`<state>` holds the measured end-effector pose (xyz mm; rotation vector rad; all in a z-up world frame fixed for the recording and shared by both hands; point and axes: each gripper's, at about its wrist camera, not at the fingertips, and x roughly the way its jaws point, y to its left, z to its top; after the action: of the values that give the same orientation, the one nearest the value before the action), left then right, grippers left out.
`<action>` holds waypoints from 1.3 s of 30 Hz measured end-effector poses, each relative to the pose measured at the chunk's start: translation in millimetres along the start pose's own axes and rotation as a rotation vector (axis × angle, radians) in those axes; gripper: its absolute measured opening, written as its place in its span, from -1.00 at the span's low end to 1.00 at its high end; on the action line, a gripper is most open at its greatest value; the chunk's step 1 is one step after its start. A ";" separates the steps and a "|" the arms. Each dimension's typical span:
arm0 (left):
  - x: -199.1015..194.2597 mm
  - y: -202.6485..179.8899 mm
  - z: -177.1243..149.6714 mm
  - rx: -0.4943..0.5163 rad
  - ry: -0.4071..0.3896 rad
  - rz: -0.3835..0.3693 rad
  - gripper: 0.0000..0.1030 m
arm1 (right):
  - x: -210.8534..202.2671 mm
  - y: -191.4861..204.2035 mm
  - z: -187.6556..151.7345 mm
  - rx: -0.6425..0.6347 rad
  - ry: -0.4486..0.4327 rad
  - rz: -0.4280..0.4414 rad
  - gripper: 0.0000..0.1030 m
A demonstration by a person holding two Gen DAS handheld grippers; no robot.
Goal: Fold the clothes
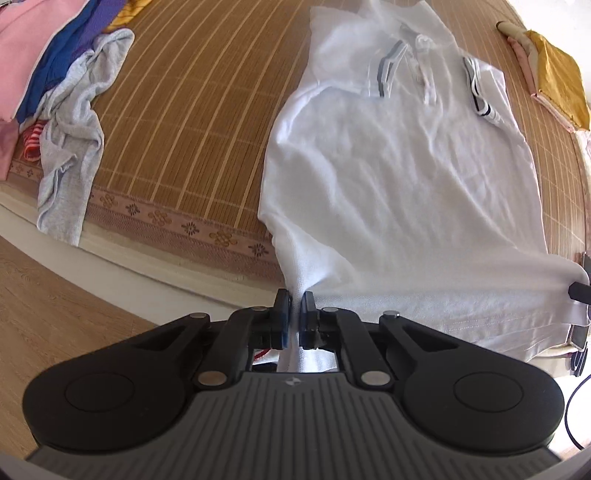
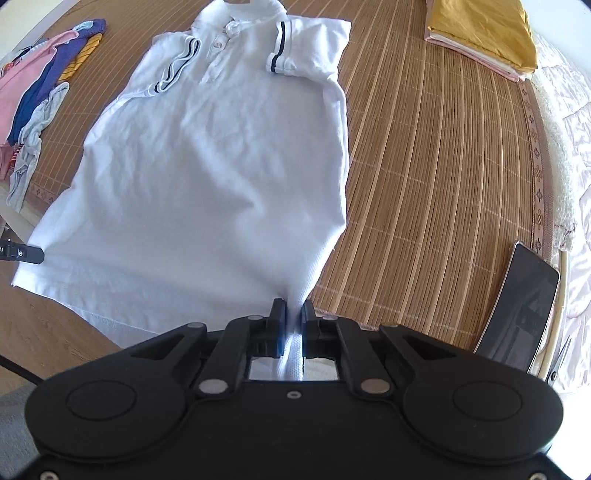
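A white polo shirt (image 1: pixel 399 173) with dark striped sleeve cuffs lies face up on the bamboo mat (image 1: pixel 192 110), collar far, both sleeves folded in over the chest. My left gripper (image 1: pixel 295 301) is shut on the shirt's bottom left hem corner at the bed's front edge. My right gripper (image 2: pixel 293 308) is shut on the bottom right hem corner of the same shirt (image 2: pixel 221 166). The hem is lifted and stretched between the two grippers. The right gripper's tip shows at the right edge of the left wrist view (image 1: pixel 580 290).
A heap of unfolded clothes (image 1: pixel 55 85), pink, blue, purple and light grey, lies at the mat's left. A folded stack with a yellow top (image 2: pixel 484 33) sits at the far right. A phone (image 2: pixel 521 306) and scissors (image 2: pixel 559 356) lie at the right edge. Wooden floor (image 1: pixel 55 302) is below the bed.
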<state>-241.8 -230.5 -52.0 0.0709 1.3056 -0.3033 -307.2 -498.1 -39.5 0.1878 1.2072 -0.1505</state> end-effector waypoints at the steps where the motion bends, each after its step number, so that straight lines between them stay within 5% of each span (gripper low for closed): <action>1: -7.4 -2.0 7.0 -0.009 -0.017 -0.006 -0.87 | -3.8 -3.6 10.9 0.003 -0.024 0.000 -0.83; 10: -8.6 -10.8 68.5 0.023 -0.116 -0.014 -0.87 | -6.3 -7.6 58.2 -0.015 -0.133 -0.001 -0.82; 21: 49.7 -49.1 169.8 0.021 -0.070 0.008 -0.84 | 53.1 -18.2 123.2 -0.104 -0.115 -0.057 -0.82; 23: 55.4 -49.8 178.2 0.023 -0.078 0.013 -0.64 | 68.2 -20.9 136.5 -0.105 -0.100 -0.063 -0.80; 24: 56.6 -47.2 181.0 0.011 -0.082 0.012 -0.34 | 74.3 -24.1 143.6 -0.097 -0.098 -0.066 -0.73; 26: 54.7 -35.6 182.4 -0.039 -0.103 -0.011 -0.06 | 76.0 -35.0 152.9 -0.050 -0.111 -0.083 -0.59; 28: 50.8 -20.9 182.4 -0.071 -0.118 -0.033 -0.05 | 68.2 -46.1 153.1 0.025 -0.142 -0.096 -0.31; 39: 40.8 -11.1 148.4 0.031 -0.045 -0.032 0.03 | 30.6 -23.1 84.3 0.125 -0.123 -0.037 -0.05</action>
<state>-96.1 -281.3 -50.3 0.0693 1.2586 -0.3507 -224.5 -540.0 -40.7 0.2625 1.0800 -0.2665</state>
